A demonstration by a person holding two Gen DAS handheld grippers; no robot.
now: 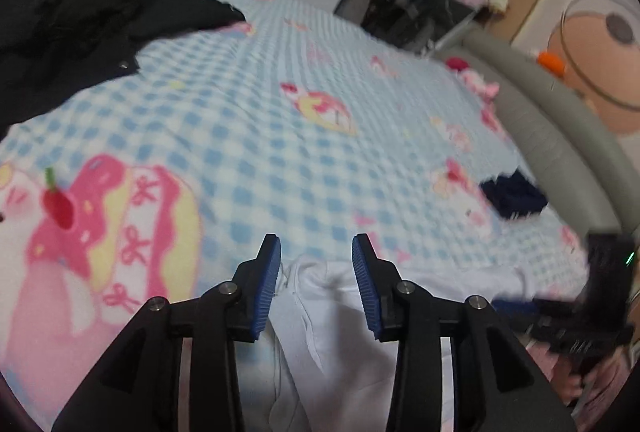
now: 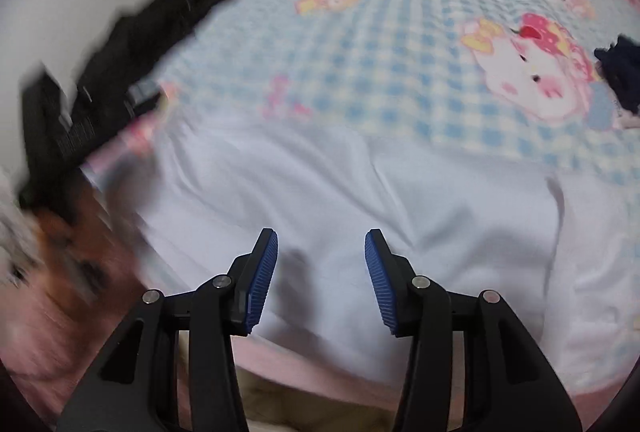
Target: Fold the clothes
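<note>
A white garment (image 2: 360, 199) lies spread on the near edge of a bed with a blue-checked cartoon sheet (image 2: 360, 51). My right gripper (image 2: 321, 244) is open and empty, just above the garment's near part. In the left wrist view the same white garment (image 1: 320, 312) lies bunched under my left gripper (image 1: 316, 252), which is open with the cloth between and below its blue pads, not pinched. The other gripper (image 1: 592, 304) shows blurred at the right edge of that view.
A black garment (image 1: 72, 23) lies heaped at the far left of the bed, also in the right wrist view (image 2: 132, 63). A small dark navy item (image 1: 514, 193) lies near the right edge. A grey padded bed rail (image 1: 560, 135) and wardrobes stand beyond.
</note>
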